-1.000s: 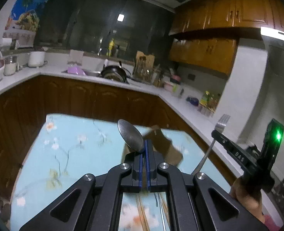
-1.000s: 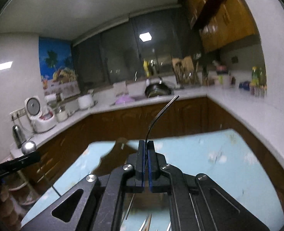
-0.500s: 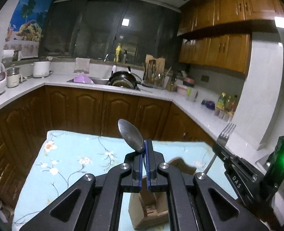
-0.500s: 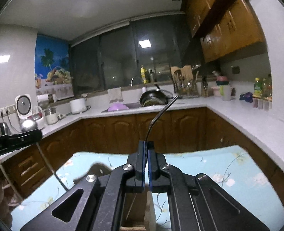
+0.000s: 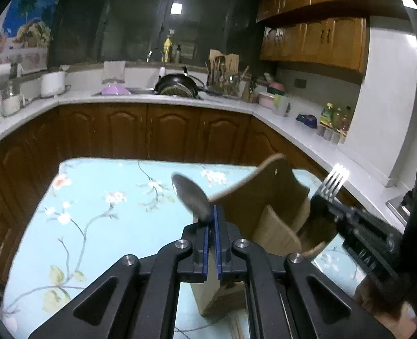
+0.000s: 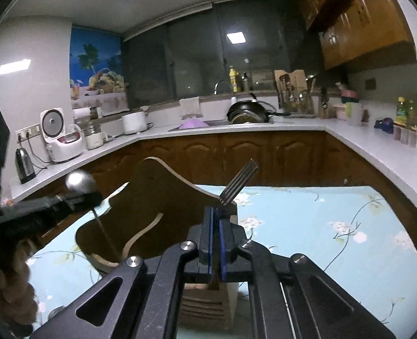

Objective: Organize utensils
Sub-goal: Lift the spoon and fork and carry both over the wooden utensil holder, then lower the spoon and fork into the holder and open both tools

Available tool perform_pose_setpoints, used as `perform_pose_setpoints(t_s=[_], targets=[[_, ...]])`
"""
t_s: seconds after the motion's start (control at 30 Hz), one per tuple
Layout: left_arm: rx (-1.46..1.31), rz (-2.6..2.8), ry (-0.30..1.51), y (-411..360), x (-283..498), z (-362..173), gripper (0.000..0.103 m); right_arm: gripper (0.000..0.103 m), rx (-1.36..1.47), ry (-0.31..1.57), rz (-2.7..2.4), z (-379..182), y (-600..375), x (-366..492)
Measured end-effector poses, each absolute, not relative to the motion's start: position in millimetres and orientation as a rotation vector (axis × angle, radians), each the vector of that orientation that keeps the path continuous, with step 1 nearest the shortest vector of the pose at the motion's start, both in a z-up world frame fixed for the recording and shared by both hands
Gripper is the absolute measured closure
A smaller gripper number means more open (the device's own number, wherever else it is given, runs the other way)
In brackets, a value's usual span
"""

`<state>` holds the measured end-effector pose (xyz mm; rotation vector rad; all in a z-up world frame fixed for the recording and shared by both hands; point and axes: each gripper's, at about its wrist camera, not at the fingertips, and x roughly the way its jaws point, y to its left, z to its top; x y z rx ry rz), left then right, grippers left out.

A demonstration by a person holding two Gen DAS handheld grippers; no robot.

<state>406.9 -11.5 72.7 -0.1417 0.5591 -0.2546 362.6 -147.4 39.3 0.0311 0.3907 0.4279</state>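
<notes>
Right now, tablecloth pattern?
Light blue tablecloth with white blossoms on thin branches; clearest in the left wrist view.

A pale blue floral cloth (image 5: 101,197) covers the tabletop. Behind its far edge, brown wooden cabinets (image 6: 236,152) carry a white L-shaped counter (image 6: 377,147). On the counter's left stretch stand a kettle (image 6: 24,164), a white rice cooker (image 6: 60,137) and a white pot (image 6: 134,122). Near the sink sit a purple bowl (image 6: 192,124) and a black pan (image 6: 246,112). Bottles (image 5: 334,121) line the right stretch. A tropical fruit poster (image 6: 96,76) hangs beside the dark window (image 6: 202,67).
</notes>
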Motion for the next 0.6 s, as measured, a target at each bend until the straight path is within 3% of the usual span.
perform_pose_setpoints(t_s=[0.4, 0.5, 0.57, 0.6], targets=[[-0.152, -0.243, 0.562, 3, 413, 73, 0.097, 0.096, 0.090, 0.434, 0.426, 42, -157, 372], [-0.166, -0.239, 0.568, 3, 407, 72, 0.080, 0.088, 0.107, 0.445, 0.419, 45, -160, 373], [-0.166, -0.224, 0.552, 4, 400, 73, 0.070, 0.065, 0.119, 0.442, 0.412, 47, -164, 372], [-0.167, -0.222, 0.548, 5, 394, 71, 0.066, 0.061, 0.131, 0.435, 0.408, 49, -167, 371]])
